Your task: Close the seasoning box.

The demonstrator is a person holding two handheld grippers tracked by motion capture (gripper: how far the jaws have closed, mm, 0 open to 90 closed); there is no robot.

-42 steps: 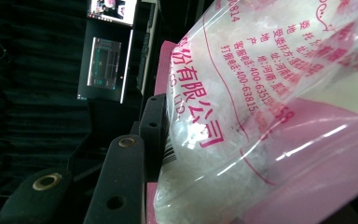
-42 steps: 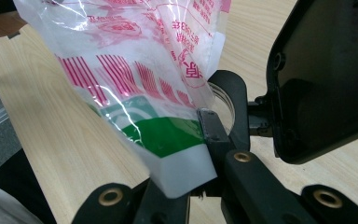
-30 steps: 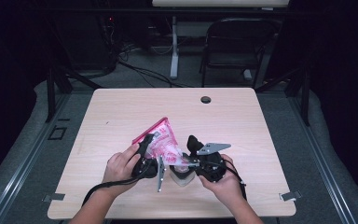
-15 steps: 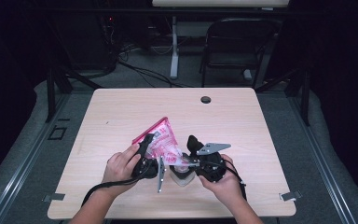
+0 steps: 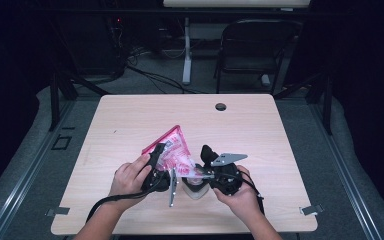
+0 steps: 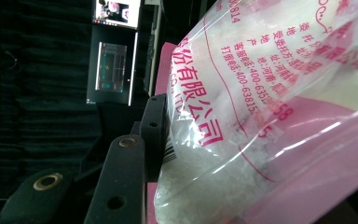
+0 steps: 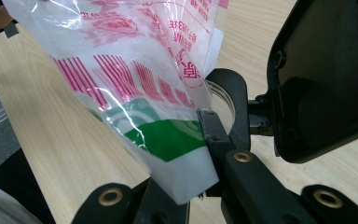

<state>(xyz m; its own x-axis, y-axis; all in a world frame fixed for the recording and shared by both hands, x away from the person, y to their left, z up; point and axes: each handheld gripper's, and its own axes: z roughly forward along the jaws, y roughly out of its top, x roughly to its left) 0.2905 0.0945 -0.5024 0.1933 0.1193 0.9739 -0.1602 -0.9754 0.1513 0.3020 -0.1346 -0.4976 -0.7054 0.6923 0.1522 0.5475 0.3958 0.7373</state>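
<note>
A: Pink-printed plastic bag (image 5: 172,152) held up over the near middle of the table (image 5: 290,130), slanting from upper left down to lower right, white grains visible inside through the clear film (image 6: 242,154).

B: Gripped at both ends?

A: Yes. Left gripper (image 5: 161,172) clamped on the fat, filled part of the bag, jaws about half apart with the bulk squeezed between them. Right gripper (image 5: 200,172) pinched fully shut on the thin lower corner (image 7: 182,154), at the green-and-white band.

B: Looks like a tear or an opening at that corner. Best way?

A: Probably: keep the left clamp steady as an anchor, pull with the right away from it along the seam, not downward. Gentle force only, or grains likely to spill across the table. Worth keeping the corner above the small clear cup (image 5: 195,187) sitting just under the grippers.

B: Hands?

A: Left hand (image 5: 130,177) wrapped round its gripper from the left, cable (image 5: 105,205) trailing back toward the table edge. Right hand (image 5: 237,195) cupped under its gripper from the right, grey plate (image 5: 228,159) on top, jaws pointing left toward the bag. Both forearms in from the near edge, grippers almost nose to nose.

B: Anything else close by?

A: Only a dark round hole (image 5: 221,106) near the far edge, well apart.
</note>
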